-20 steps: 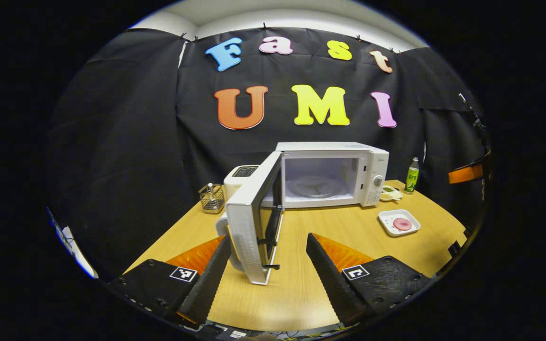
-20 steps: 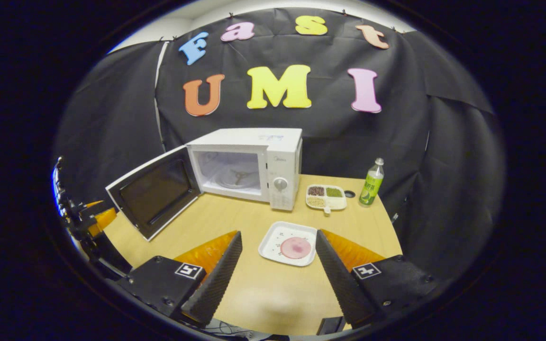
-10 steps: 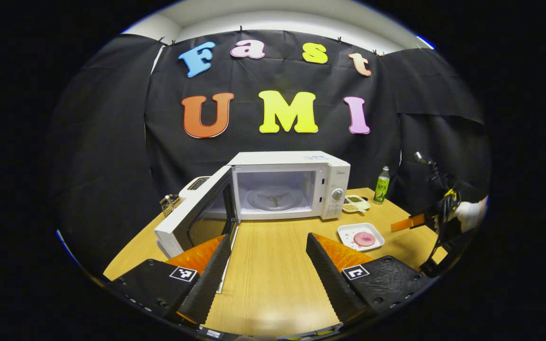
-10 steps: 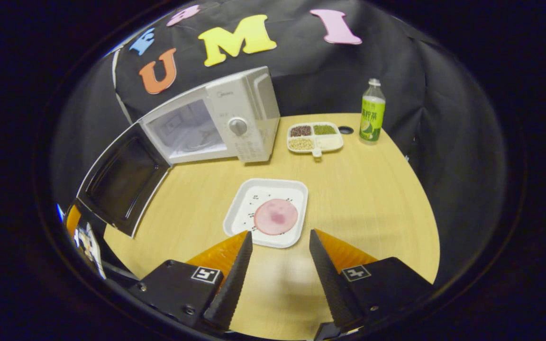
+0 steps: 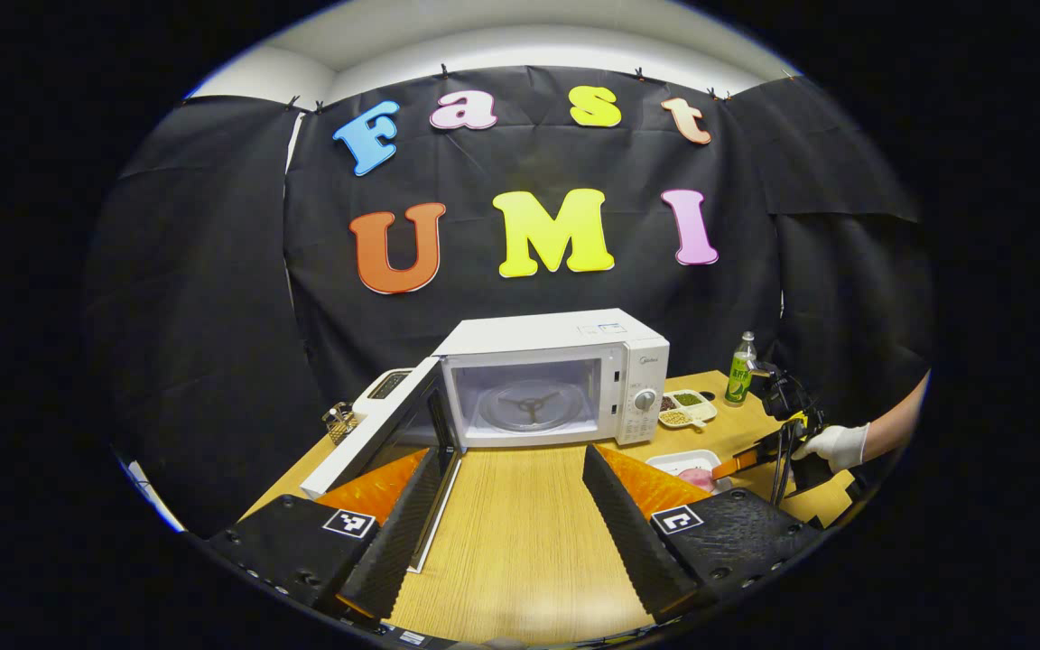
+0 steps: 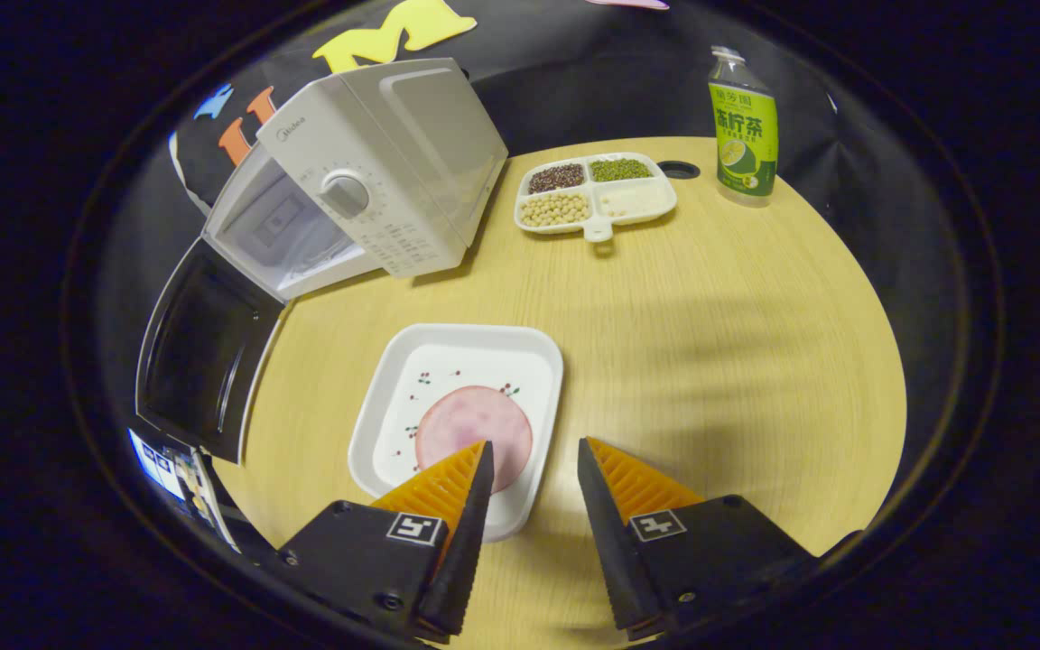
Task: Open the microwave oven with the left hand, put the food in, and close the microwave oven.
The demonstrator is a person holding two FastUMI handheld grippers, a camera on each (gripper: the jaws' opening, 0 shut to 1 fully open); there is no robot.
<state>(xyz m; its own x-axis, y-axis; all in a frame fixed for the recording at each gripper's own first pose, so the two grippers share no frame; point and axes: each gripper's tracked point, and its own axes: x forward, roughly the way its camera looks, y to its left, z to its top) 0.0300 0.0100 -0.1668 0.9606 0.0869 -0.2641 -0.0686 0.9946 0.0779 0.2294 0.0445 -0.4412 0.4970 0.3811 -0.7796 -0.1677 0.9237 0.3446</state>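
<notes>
Right gripper view: right gripper [image 6: 533,451] jaws parted, empty, straddling the near right corner of the white plate [image 6: 412,361] on the worktop [image 6: 710,298], ham slice [image 6: 466,424] just ahead-left, open microwave [image 6: 366,171] far ahead-left.

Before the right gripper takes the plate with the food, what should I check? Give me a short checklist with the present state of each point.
1. Microwave door swung wide open: ok.
2. Cavity free for the plate, with just the turntable inside: ok.
3. Right gripper open, jaws apart: ok.
4. Near rim of the white plate between the fingers: not ok; one finger is over the plate, the other over the bare table.
5. Pink food slice lying flat on the plate: ok.
6. Left gripper open and off the door: ok.
7. Height of the right gripper above the rim: cannot tell.
</notes>
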